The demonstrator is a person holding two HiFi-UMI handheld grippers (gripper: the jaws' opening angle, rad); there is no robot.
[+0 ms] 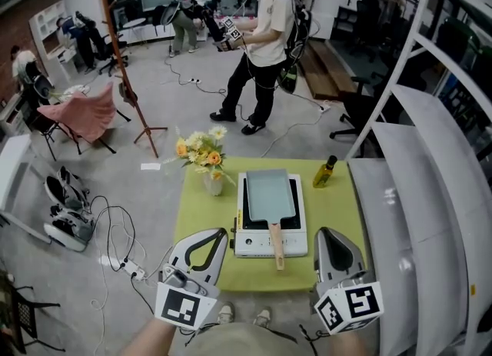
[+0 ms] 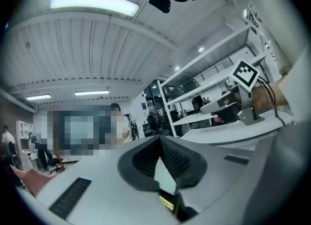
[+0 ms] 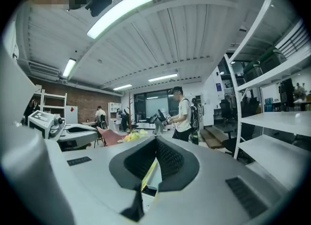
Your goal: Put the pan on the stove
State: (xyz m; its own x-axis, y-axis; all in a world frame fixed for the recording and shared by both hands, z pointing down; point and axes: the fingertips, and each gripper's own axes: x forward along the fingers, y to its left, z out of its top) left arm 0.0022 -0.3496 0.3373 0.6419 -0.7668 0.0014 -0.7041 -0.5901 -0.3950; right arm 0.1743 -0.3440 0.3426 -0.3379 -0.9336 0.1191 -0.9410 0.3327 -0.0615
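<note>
Looking down from the head view, I see the rectangular teal pan with a wooden handle (image 1: 269, 194) already sitting on the white portable stove (image 1: 252, 244), handle pointing to 6 o'clock. My left gripper (image 1: 223, 233) hangs at the stove's 8 o'clock and my right gripper (image 1: 322, 232) at 4 o'clock. Both have jaws pressed together on nothing, clear of the pan.

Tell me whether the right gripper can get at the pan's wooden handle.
Probably yes: the handle sticks out toward the right gripper with bare table between, though its jaws are shut.
</note>
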